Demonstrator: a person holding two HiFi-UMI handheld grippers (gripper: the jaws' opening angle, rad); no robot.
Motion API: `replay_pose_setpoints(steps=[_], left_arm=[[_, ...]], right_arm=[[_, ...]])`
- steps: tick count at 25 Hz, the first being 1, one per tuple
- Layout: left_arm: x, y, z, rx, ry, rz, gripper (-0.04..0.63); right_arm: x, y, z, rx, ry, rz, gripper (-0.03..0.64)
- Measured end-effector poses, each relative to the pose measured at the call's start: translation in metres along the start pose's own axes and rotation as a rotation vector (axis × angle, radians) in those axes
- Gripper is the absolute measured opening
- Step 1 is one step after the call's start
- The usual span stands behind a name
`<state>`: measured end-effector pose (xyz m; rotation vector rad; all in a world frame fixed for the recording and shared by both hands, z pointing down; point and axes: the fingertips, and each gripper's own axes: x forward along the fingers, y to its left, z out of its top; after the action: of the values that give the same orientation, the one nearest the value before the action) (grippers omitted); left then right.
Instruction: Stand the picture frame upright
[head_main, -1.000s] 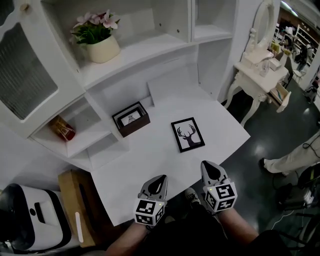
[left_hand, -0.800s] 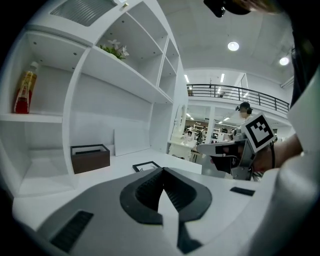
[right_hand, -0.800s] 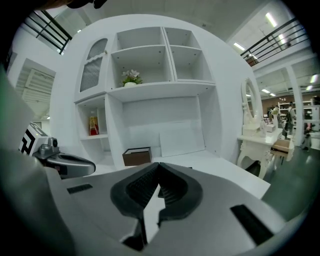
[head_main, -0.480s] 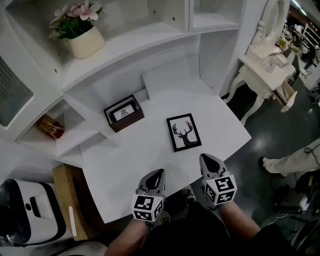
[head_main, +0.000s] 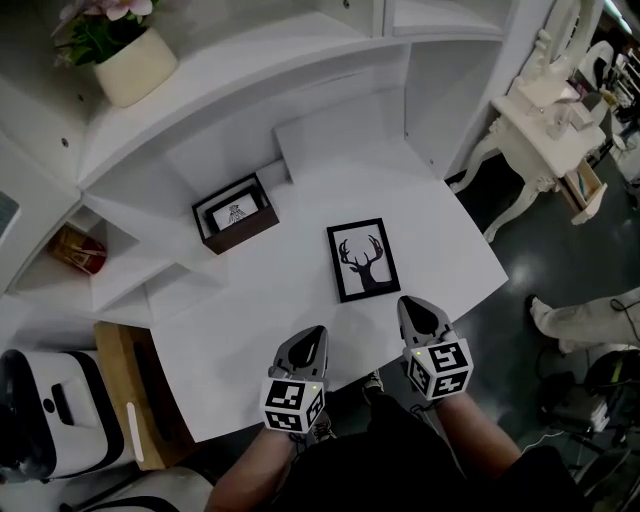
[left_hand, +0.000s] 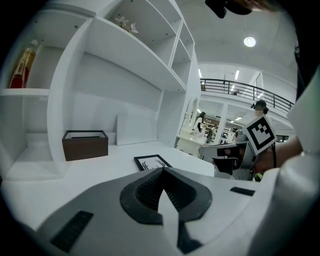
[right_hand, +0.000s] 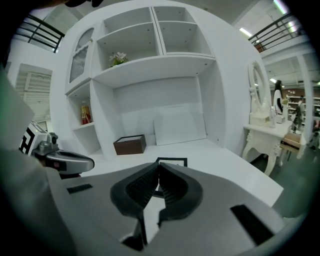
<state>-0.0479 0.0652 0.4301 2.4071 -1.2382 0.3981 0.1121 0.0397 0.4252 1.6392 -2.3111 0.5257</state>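
Note:
A black picture frame (head_main: 362, 259) with a deer-head print lies flat on the white desk (head_main: 250, 330). It also shows as a low dark rectangle (left_hand: 152, 162) in the left gripper view, and just beyond the jaws in the right gripper view, where the picture frame (right_hand: 172, 162) is partly hidden. My left gripper (head_main: 312, 339) hovers at the desk's near edge, shut and empty. To its right, just below the frame's near edge, my right gripper (head_main: 412, 305) is shut too, holding nothing.
A dark brown box (head_main: 234, 213) stands behind the frame to the left. A white board (head_main: 335, 140) leans against the back wall. Shelves hold a flower pot (head_main: 130, 62) and a red bottle (head_main: 75, 250). A white dressing table (head_main: 545, 110) stands at right.
Both grippers have moved forward toward the desk and the frame. The view has tilted down, so the shelves and flower pot have slid up and left in the picture.

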Motion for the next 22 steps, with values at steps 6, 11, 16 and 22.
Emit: replay_pose_setpoints(steps=[6, 11, 16, 22], left_arm=[[0.03, 0.005, -0.004, -0.015, 0.028, 0.021, 0.005], [0.052, 0.01, -0.012, -0.029, 0.061, 0.043, 0.005], [0.071, 0.017, -0.02, -0.049, 0.093, 0.068, 0.005], [0.091, 0.026, -0.027, -0.081, 0.12, 0.101, 0.005]], right_arm=[[0.026, -0.019, -0.008, 0.008, 0.041, 0.026, 0.003], [0.048, -0.034, -0.019, 0.009, 0.078, 0.046, 0.003], [0.071, -0.048, -0.032, 0.01, 0.129, 0.056, 0.005], [0.098, -0.058, -0.046, 0.013, 0.197, 0.093, 0.005]])
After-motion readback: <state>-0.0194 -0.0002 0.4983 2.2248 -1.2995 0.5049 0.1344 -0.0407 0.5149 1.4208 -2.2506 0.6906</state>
